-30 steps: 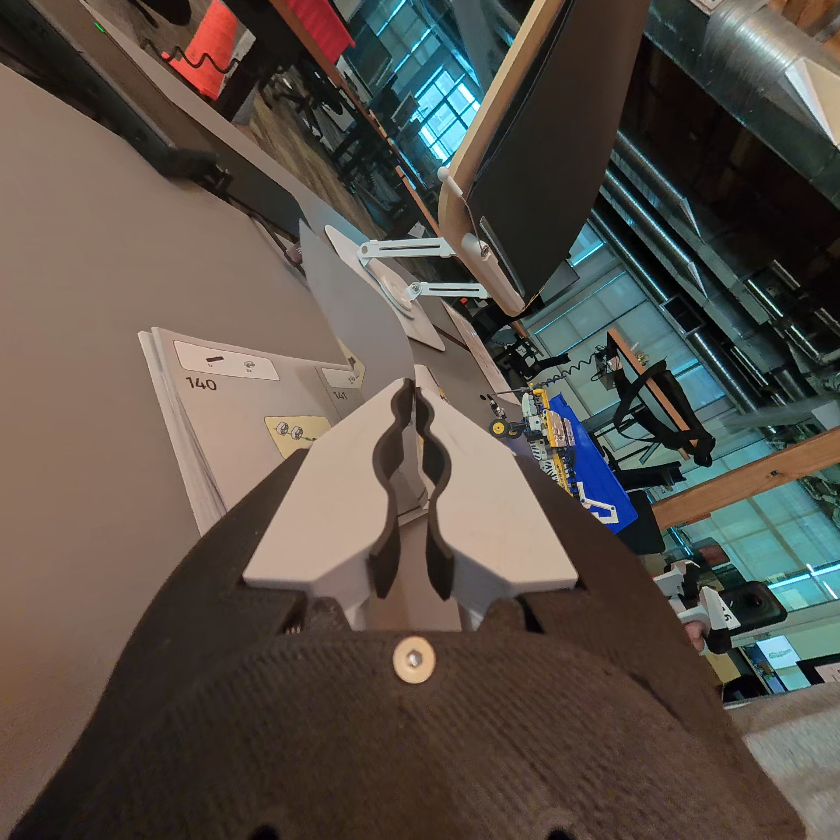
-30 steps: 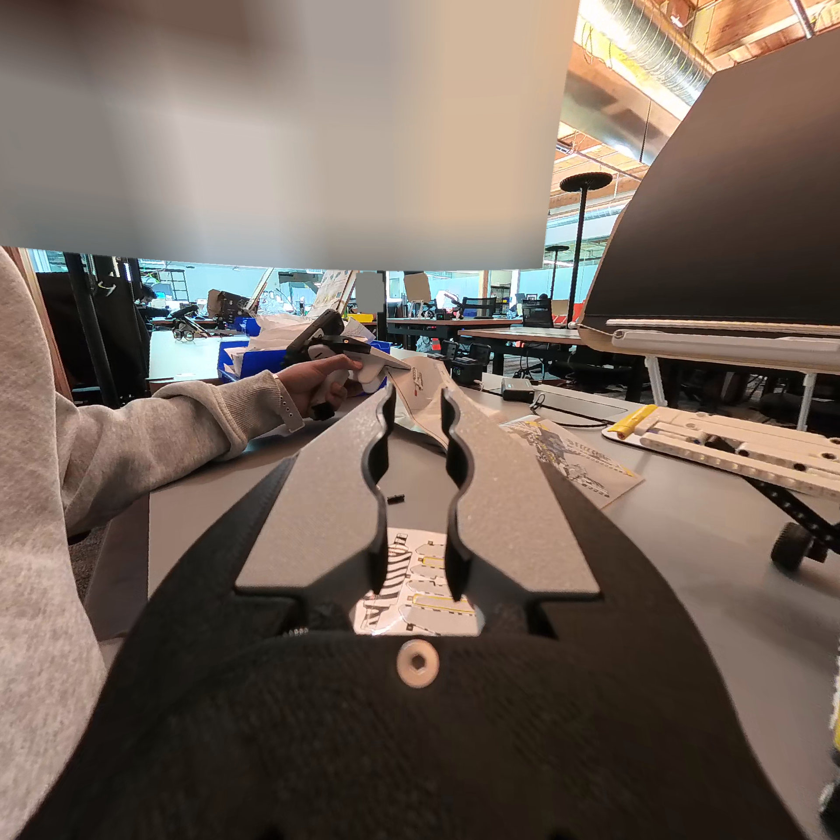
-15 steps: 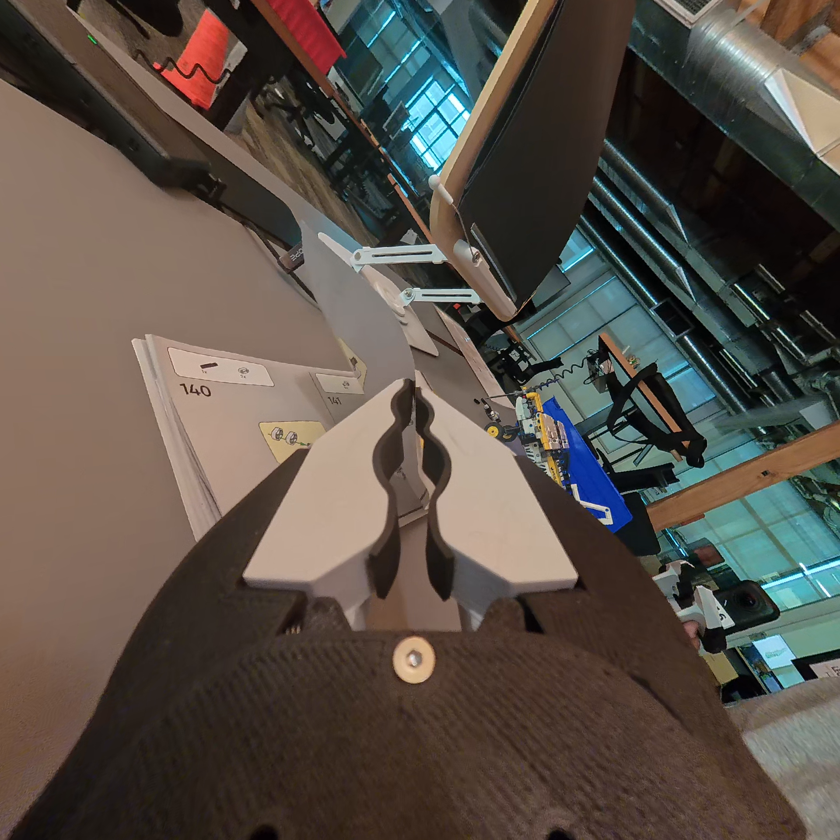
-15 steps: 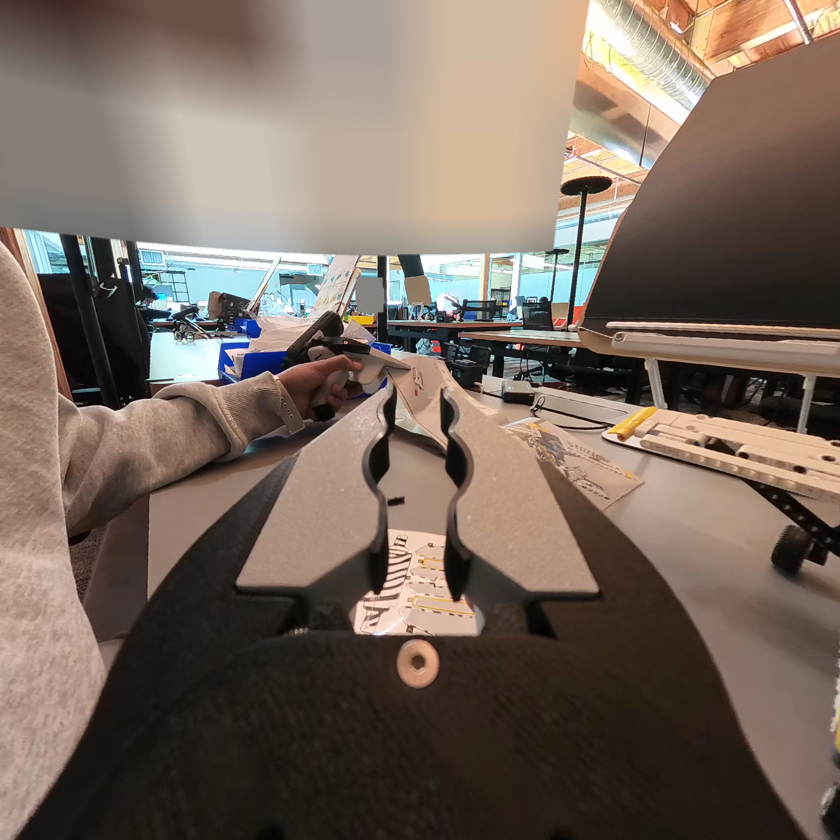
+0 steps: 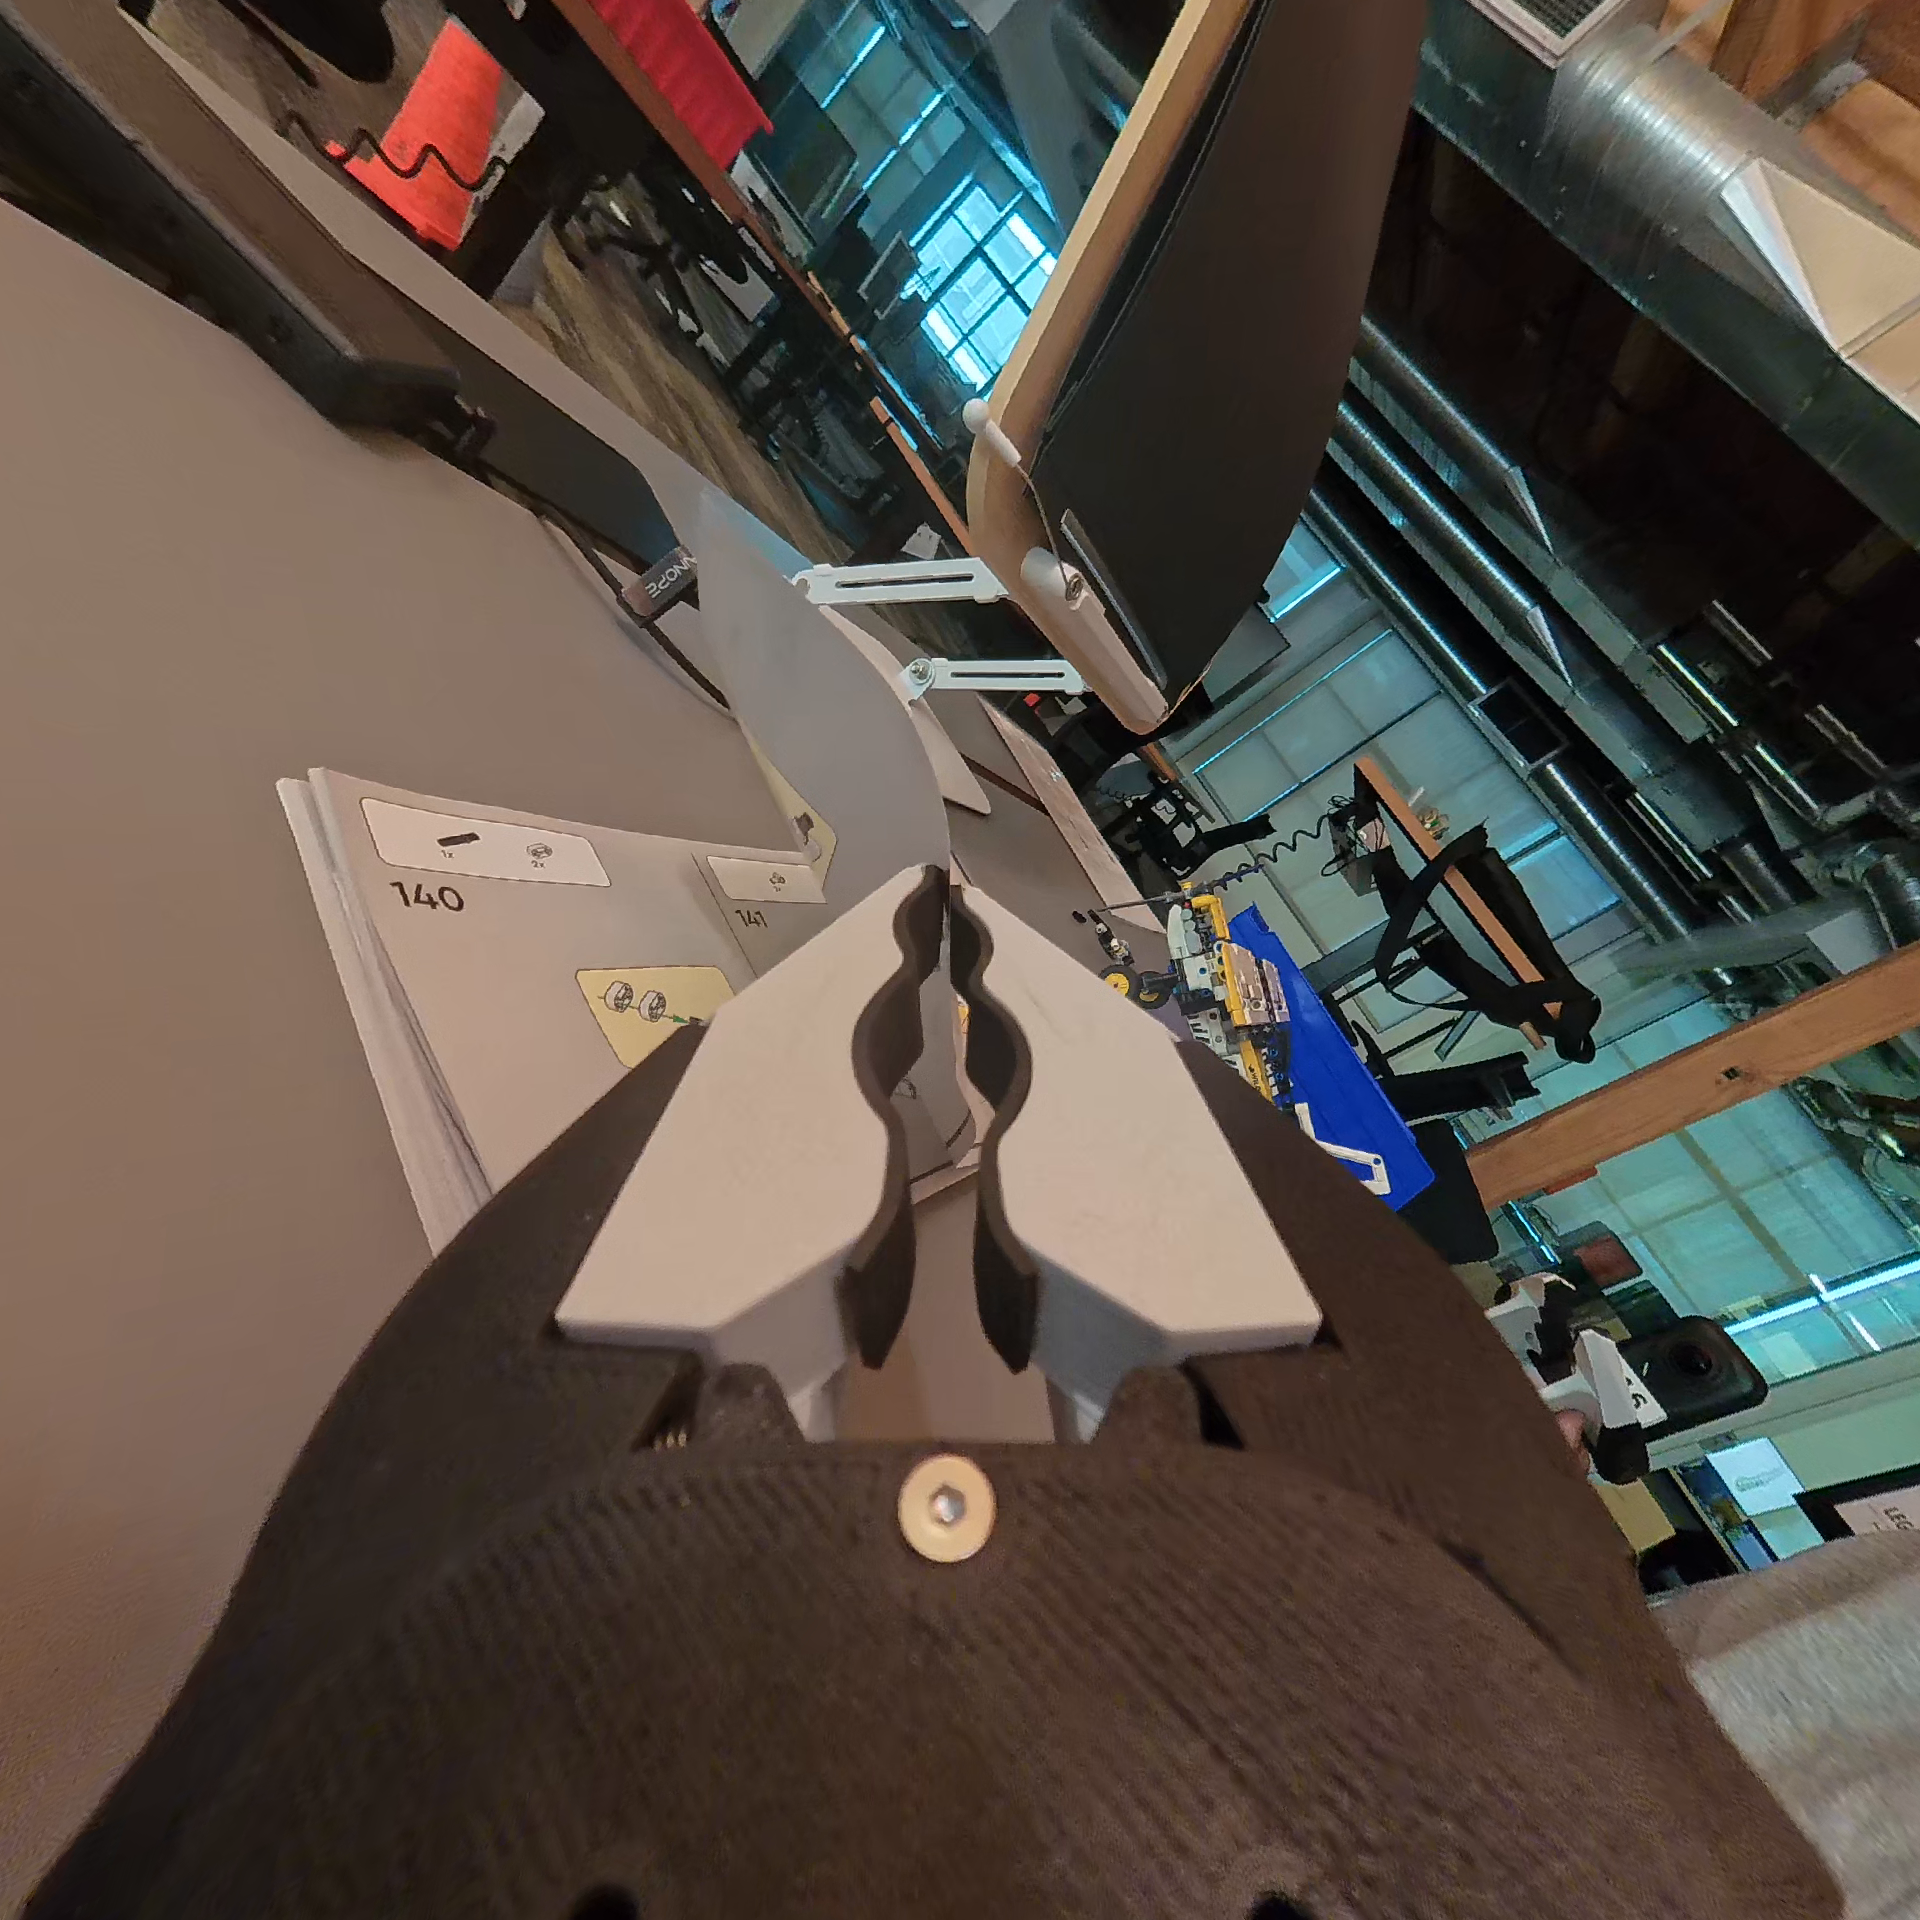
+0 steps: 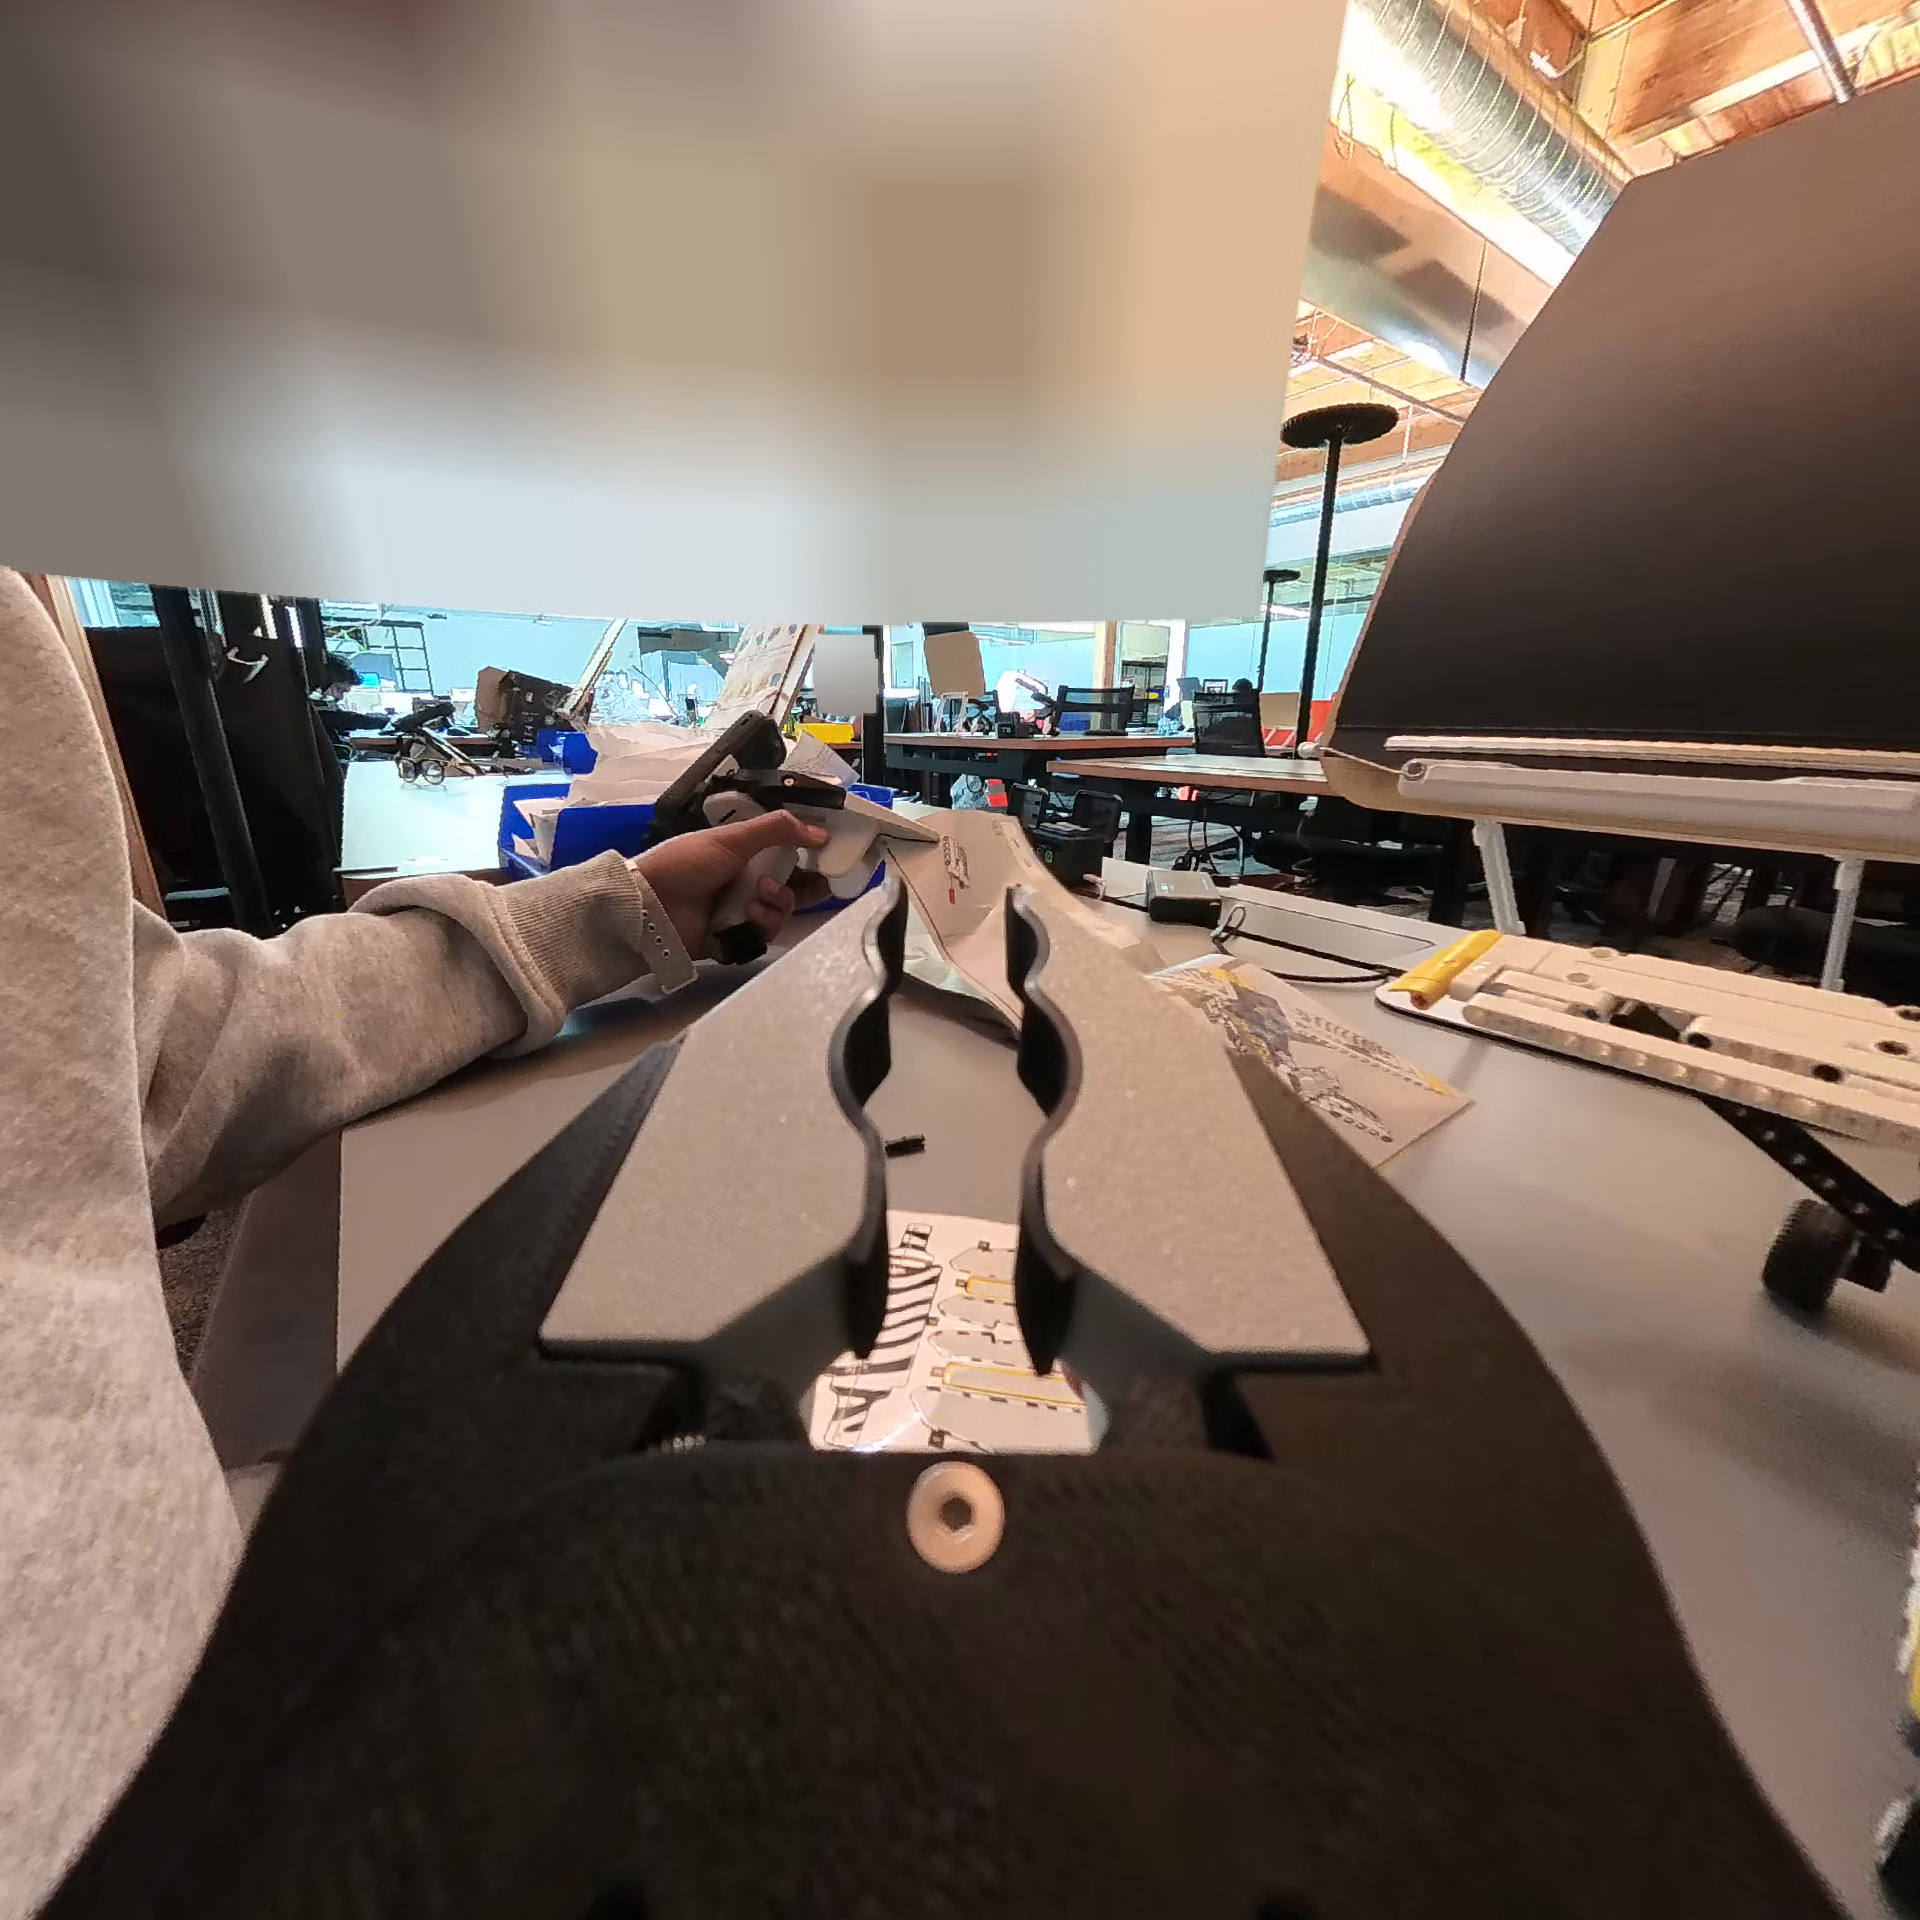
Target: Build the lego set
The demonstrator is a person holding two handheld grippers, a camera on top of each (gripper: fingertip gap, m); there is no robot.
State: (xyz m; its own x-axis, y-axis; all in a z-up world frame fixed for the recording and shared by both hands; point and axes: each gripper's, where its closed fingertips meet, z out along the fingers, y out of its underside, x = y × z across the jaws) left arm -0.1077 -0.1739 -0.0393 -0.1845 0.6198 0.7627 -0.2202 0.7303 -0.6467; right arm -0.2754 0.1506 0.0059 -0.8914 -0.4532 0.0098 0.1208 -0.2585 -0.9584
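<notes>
While the instruction booklet lies open on the grey bench at the left of the left wrist view, one of its pages is seen raised in a curve, and the left gripper is closed on that page, its tips almost together with the sheet pinched between them. Beyond the gripper, toward the far right edge of the bench, the partly built lego model in yellow, white and black is seen beside a blue bin. A dark panel on a white stand is seen above the bench.

At the left of the right wrist view, a grey sleeve is seen reaching across the near left part of the bench, and the hand is wrapped around the handle of the left gripper, which is held on the lifted page. The right gripper is held above the bench with its jaws parted by a moderate gap and nothing between them. A sticker sheet is visible on the bench beneath its fingers, and a small black pin lies on the bench just beyond. A printed sheet lies to the right of the gripper. At the right edge of the bench, the long white beam of the lego model is seen with a yellow piece at its end and a black wheel on the bench.
</notes>
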